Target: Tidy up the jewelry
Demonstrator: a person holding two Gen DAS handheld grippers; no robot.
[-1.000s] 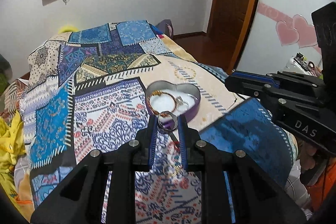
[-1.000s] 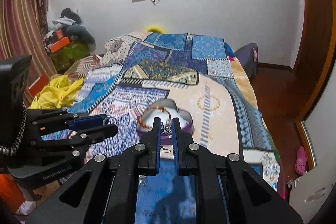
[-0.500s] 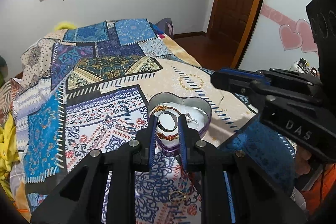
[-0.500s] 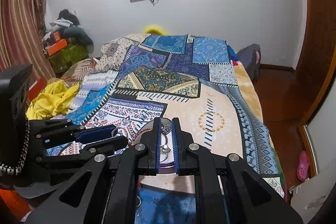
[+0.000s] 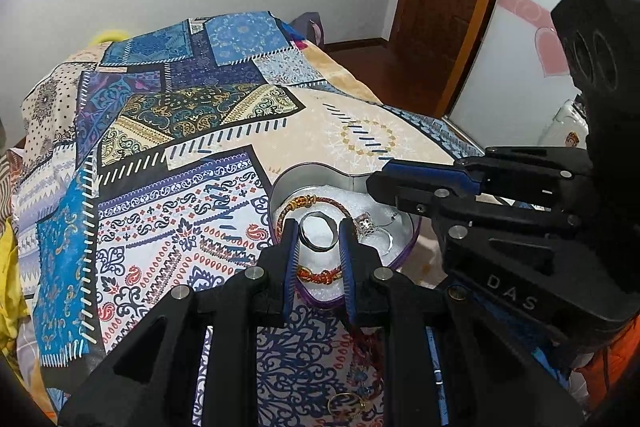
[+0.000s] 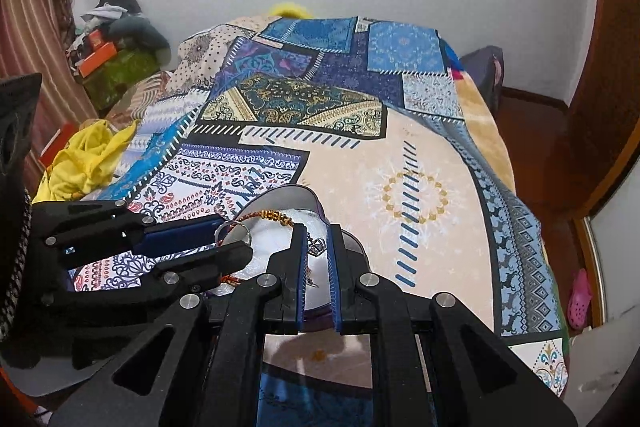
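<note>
Over the bedspread (image 5: 192,187) near the bed's foot edge, the left gripper (image 5: 319,227) pinches a silver ring (image 5: 318,235) above the heart tin (image 5: 316,173). The right gripper (image 6: 317,231), jaws narrow, grips a small crown-shaped charm (image 6: 317,246), half hidden. The braided bracelet (image 5: 308,202) lies inside the tin.

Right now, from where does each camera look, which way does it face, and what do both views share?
Left wrist: sits on the left gripper, looking down at a silver ring between its fingers; the right gripper enters from the right.
Right wrist: sits on the right gripper, shut on a crown charm; the left gripper enters from the left.
Shared: heart-shaped tin, braided bracelet, patchwork bedspread.
</note>
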